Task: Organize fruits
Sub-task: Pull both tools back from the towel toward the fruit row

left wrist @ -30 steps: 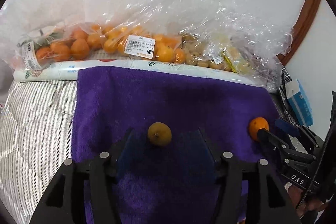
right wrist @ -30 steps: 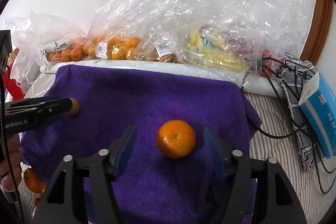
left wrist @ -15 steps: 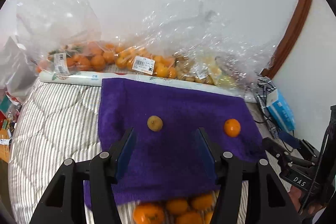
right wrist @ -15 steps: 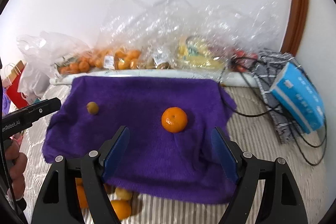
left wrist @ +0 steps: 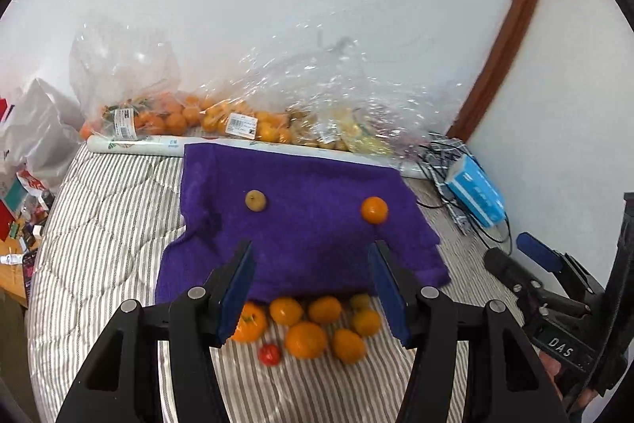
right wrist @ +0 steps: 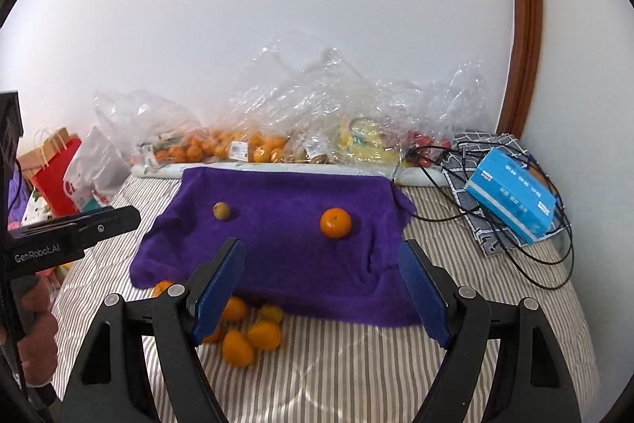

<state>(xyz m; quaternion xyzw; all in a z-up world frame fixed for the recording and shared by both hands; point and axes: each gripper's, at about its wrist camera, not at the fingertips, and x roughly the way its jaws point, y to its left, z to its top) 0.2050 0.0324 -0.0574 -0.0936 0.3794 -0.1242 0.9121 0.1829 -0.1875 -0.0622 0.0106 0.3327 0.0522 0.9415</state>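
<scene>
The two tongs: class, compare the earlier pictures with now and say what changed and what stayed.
Both tongs, left and right, drew back from the fruit; the right one's jaws have just been opening, empty. The yellowish fruit and orange stayed on the purple towel.

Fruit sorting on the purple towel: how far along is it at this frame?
Done: one mandarin and one small yellow-green fruit sit apart on the purple towel. In hand: nothing; left gripper and right gripper are both open and empty. Left: the loose fruit pile at the towel's near edge.

White wall point(right wrist: 356, 26), brown wooden trim point(right wrist: 527, 26), striped bedding point(right wrist: 337, 363).
</scene>
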